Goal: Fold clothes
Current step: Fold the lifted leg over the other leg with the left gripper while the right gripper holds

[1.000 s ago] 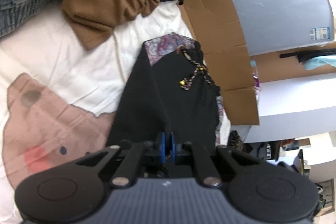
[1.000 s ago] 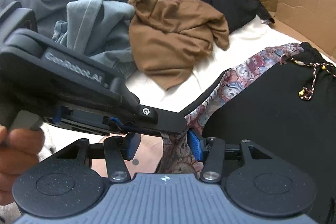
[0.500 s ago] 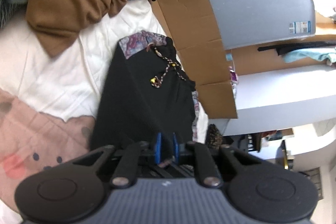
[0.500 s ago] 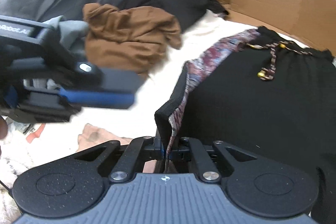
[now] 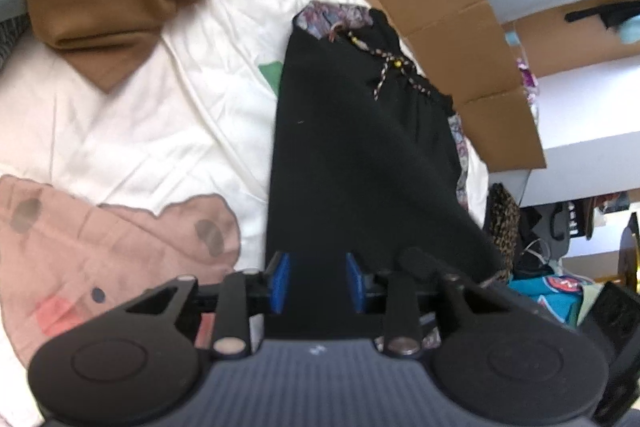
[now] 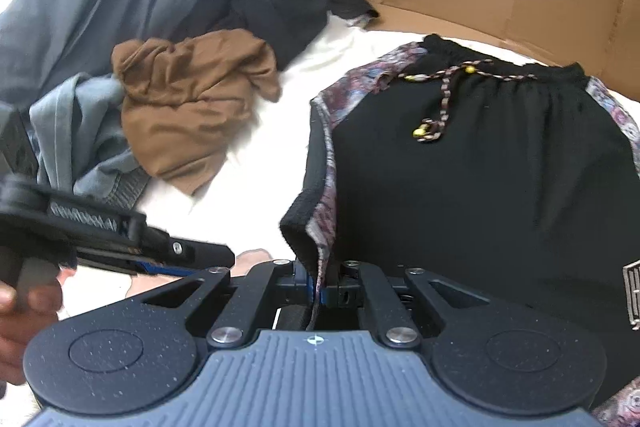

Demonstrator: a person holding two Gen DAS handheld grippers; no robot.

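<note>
Clamping the black garment (image 6: 480, 187), right claw (image 6: 318, 293); left claw (image 5: 316, 283) opening, pads clear; no legible writing.

Black shorts (image 6: 500, 163) with purple paisley side panels and braided multicolour drawstring (image 6: 442, 99), brown garment (image 6: 188, 107), grey clothes (image 6: 92, 7), white bedsheet (image 5: 132, 131) with pink bear print.

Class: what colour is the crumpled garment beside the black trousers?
Brown, clearest in the right wrist view.
</note>
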